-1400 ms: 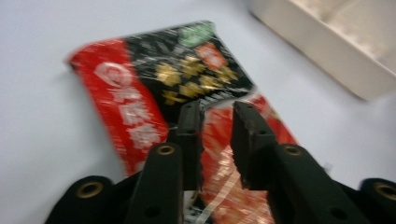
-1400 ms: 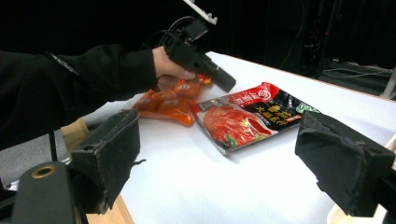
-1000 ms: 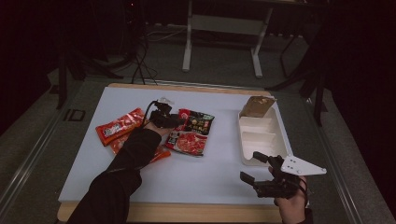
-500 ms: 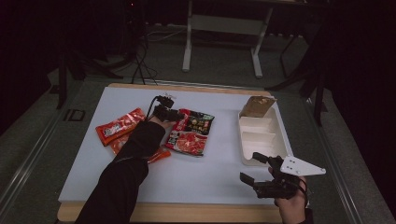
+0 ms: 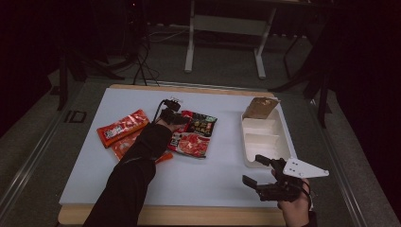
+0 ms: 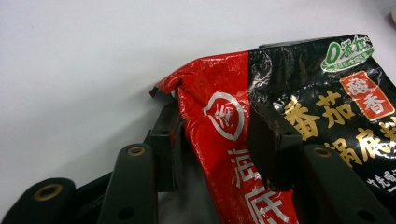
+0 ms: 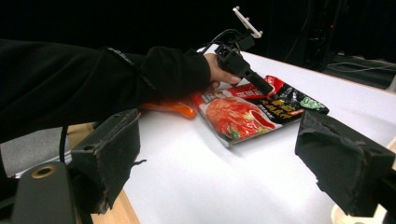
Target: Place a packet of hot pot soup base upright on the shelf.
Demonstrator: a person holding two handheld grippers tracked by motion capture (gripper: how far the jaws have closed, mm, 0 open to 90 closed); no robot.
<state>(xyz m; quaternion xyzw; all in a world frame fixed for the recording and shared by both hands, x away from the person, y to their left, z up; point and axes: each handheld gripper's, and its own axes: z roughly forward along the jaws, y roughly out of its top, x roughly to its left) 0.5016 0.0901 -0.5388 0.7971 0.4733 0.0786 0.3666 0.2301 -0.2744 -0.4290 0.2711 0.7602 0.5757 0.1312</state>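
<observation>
Around you the room is dark, with metal stand legs beyond the white table (image 5: 208, 170). On it, a white tray (image 5: 265, 137) lies right, orange packets (image 5: 122, 127) left. Your left gripper (image 5: 176, 117) has its jaws pinched on the corner of the red-black pouch (image 6: 280, 121) mid-table. Your right gripper (image 5: 261, 174) hovers wide open, holding nothing.

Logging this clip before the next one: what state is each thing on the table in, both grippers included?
Red and black foil sauce packet: flat on table, top corner pinched and crumpled.
Left gripper: shut on the packet's corner.
Right gripper: open, empty, near table's front edge.
White compartment tray: compartments empty.
Brown pouch: propped at tray's far end.
Two orange-red packets: lying flat.
</observation>
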